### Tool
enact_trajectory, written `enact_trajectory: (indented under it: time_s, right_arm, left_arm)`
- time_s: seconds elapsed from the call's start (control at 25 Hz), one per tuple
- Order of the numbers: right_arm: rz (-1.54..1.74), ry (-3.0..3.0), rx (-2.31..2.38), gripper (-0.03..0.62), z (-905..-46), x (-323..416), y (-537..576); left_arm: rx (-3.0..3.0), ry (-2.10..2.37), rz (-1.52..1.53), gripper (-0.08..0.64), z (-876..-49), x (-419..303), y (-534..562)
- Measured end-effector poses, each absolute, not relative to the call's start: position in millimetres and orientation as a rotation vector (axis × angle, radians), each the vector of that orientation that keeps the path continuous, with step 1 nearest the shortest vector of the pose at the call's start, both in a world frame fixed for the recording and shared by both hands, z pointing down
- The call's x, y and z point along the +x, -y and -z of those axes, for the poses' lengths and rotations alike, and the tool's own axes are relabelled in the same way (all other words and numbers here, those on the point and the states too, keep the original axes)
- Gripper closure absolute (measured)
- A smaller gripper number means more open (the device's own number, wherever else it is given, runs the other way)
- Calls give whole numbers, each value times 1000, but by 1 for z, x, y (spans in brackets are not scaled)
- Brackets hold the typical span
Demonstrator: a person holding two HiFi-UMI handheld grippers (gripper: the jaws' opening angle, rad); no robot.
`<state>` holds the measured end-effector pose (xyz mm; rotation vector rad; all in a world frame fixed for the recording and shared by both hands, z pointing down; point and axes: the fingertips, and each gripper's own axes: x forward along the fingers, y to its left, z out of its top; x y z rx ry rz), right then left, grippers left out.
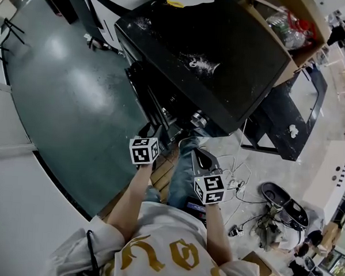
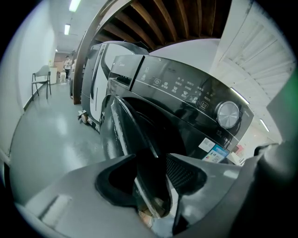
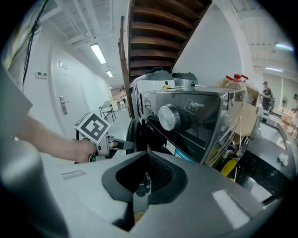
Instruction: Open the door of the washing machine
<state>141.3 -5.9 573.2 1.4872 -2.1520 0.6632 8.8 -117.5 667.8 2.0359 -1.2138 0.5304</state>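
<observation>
The black front-loading washing machine [image 1: 211, 56] fills the head view from above. Its round door [image 2: 135, 135] stands ajar, swung out from the front panel with the silver dial [image 2: 228, 114]. My left gripper [image 2: 148, 158] has a jaw on each side of the door's edge and is shut on it. The right gripper view shows that left gripper [image 3: 122, 145] reaching to the door [image 3: 135, 132] from the left. My right gripper [image 3: 146, 153] hangs in front of the machine [image 3: 186, 121], lower and to the right, jaws shut and empty.
Cables and a power strip [image 1: 233, 184] lie on the floor right of my legs, with dark shoes [image 1: 284, 204] beyond. A cardboard box [image 1: 294, 25] stands beside the machine. A white appliance [image 2: 100, 69] and a chair [image 2: 41, 81] stand farther along the grey floor.
</observation>
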Motion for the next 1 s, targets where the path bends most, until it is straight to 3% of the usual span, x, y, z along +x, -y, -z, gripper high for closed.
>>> enact_trajectory:
  time_s: [1.0]
  right_arm:
    - [-558, 2246, 1377, 577, -554, 85, -3]
  left_arm:
    - [1963, 1310, -590, 425, -669, -79, 86]
